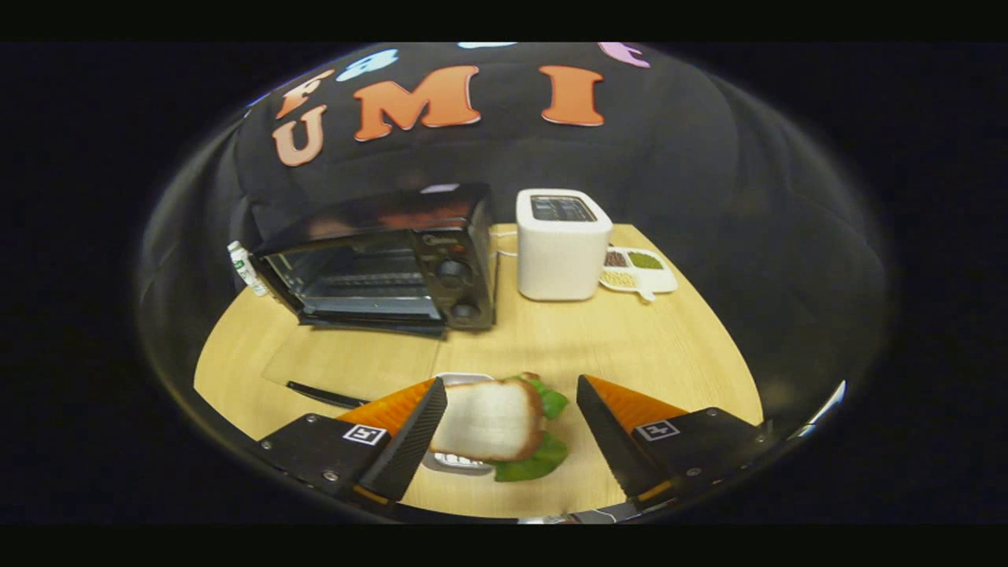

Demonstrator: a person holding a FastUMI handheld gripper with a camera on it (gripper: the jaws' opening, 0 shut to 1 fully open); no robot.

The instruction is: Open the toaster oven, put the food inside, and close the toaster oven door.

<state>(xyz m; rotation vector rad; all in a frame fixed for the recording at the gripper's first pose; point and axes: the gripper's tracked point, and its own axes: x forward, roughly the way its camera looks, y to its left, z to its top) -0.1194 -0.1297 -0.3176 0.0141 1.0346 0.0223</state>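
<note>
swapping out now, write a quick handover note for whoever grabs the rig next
Gripper: fingers open, straddling the sandwich, not pressing it.
Sandwich: bread with lettuce, lying on a small white tray on the table, between the fingers.
Toaster oven: beyond the fingers, door already down and open, rack visible inside. White toaster stands beside it.
Done: oven opened.
Left: grip the sandwich, put it in the oven, close the door.
</note>
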